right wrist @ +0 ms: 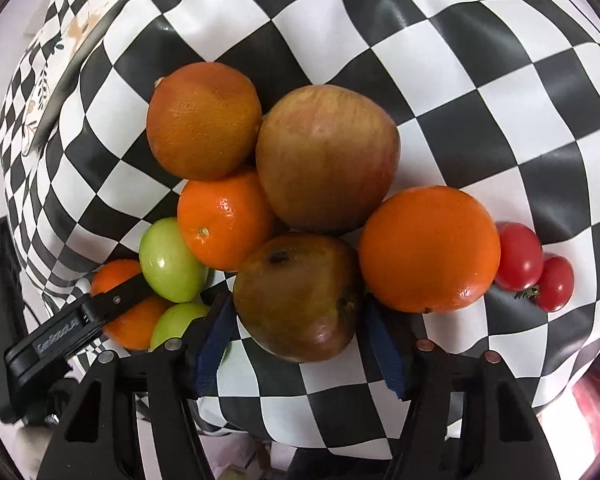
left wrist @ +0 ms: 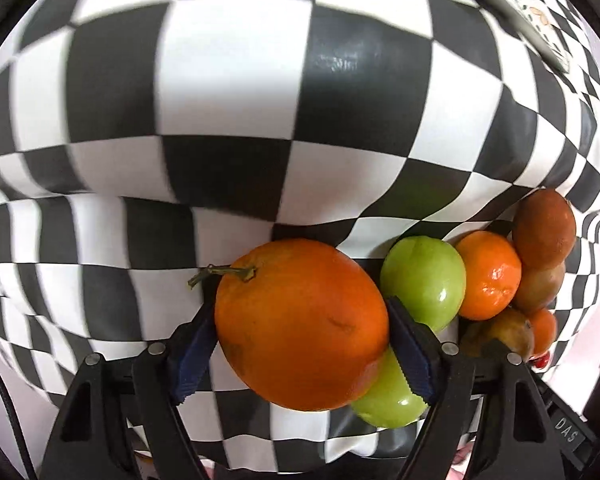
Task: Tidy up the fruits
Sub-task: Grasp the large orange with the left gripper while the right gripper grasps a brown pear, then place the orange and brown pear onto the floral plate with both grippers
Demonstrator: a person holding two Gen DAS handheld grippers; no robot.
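My left gripper (left wrist: 300, 340) is shut on a large orange (left wrist: 300, 324) with a green stem, held over the checkered cloth (left wrist: 228, 80). A green fruit (left wrist: 424, 280) lies right of it, another (left wrist: 388, 400) beneath it. In the right wrist view, my right gripper (right wrist: 298, 340) has its blue pads against both sides of a brownish mango (right wrist: 300, 296). Around the mango lie a big apple (right wrist: 328, 156), a dark orange (right wrist: 204, 120), a mandarin (right wrist: 224, 220), a bright orange (right wrist: 428, 248) and green fruits (right wrist: 170, 260). The left gripper (right wrist: 116, 300) with its orange shows at the left.
Two small red tomatoes (right wrist: 536, 264) lie on the cloth at the right of the pile. A floral patterned strip (right wrist: 60, 52) runs along the cloth's far left edge. The cloth is wrinkled and drapes over the table edge near me.
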